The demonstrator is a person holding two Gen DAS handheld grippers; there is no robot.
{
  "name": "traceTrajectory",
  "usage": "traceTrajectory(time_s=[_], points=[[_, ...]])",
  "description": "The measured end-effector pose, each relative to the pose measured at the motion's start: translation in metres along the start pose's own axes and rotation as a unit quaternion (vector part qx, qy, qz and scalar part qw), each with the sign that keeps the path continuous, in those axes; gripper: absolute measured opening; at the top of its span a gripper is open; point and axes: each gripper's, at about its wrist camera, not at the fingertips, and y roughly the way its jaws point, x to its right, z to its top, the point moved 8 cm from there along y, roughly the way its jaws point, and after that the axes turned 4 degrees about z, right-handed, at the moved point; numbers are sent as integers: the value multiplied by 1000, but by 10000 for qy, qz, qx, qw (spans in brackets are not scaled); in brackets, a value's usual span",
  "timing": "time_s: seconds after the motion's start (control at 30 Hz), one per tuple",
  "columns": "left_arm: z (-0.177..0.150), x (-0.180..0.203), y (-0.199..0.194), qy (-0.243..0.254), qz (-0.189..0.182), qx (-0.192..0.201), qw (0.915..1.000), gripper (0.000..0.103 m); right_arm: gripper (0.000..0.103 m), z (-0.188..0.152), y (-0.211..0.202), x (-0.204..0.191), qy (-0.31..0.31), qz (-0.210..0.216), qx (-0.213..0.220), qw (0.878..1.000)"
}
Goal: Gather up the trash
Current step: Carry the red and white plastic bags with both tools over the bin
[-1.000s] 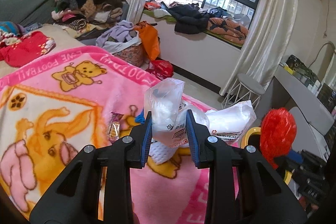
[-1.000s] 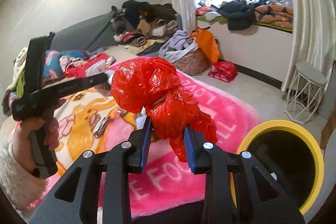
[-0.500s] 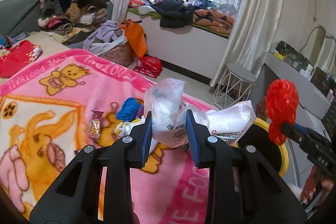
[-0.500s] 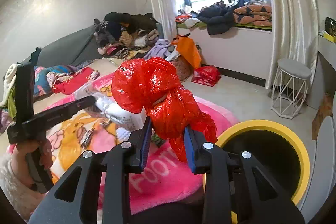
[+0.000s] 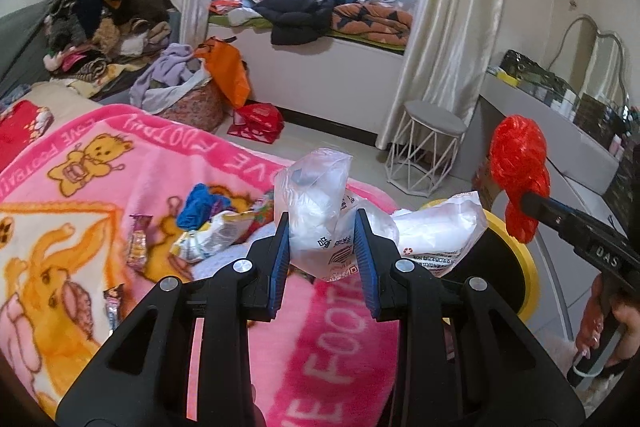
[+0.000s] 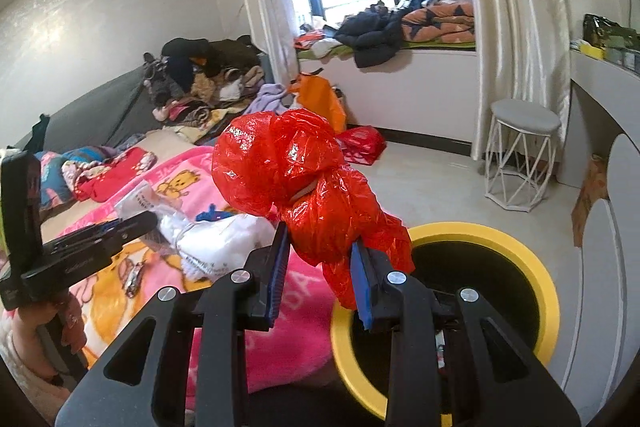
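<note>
In the right wrist view, the right gripper (image 6: 320,267) is seen pinched on a crumpled red plastic bag (image 6: 296,183), which bulges upward and forward out of the jaws, its long axis roughly upright. Just beyond and below the fingertips, slightly to the right, the round black bin with a yellow rim (image 6: 548,291) is open; the bag's lower tail already hangs over the near rim. The right hand is judged the nearer to the bin, so only a short carry forward should be needed before release.

In the left wrist view, the left gripper (image 5: 322,247) is clamped on a clear and white printed plastic bag (image 5: 320,211), held above the pink cartoon fleece blanket (image 5: 120,163), with the bin's rim (image 5: 528,267) further right. Loose wrappers (image 5: 204,235) are left on the blanket beyond.
</note>
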Motion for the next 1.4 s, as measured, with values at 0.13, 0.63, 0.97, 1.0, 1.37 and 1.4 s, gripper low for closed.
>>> traceTrajectory(time_s=[0.13, 0.63, 0.97, 1.0, 1.37, 1.4], points=[[-2, 13, 6, 141, -67, -54, 9999, 24, 28, -2, -1, 14, 131, -106, 5, 9999], [-21, 59, 30, 711, -281, -303, 9966, 24, 28, -15, 0, 64, 558, -542, -109, 9969], [-37, 91, 46, 1131, -411, -477, 9916, 25, 28, -27, 1, 102, 888, -860, -191, 9921], [-38, 95, 48, 1175, -426, -494, 9909, 25, 28, -29, 1, 105, 931, -888, -211, 9915], [-60, 131, 74, 1576, -652, -770, 9823, 25, 29, -52, 17, 137, 1289, -1037, -548, 9847], [-62, 133, 77, 1604, -661, -800, 9816, 25, 29, -54, 19, 139, 1299, -1050, -584, 9842]])
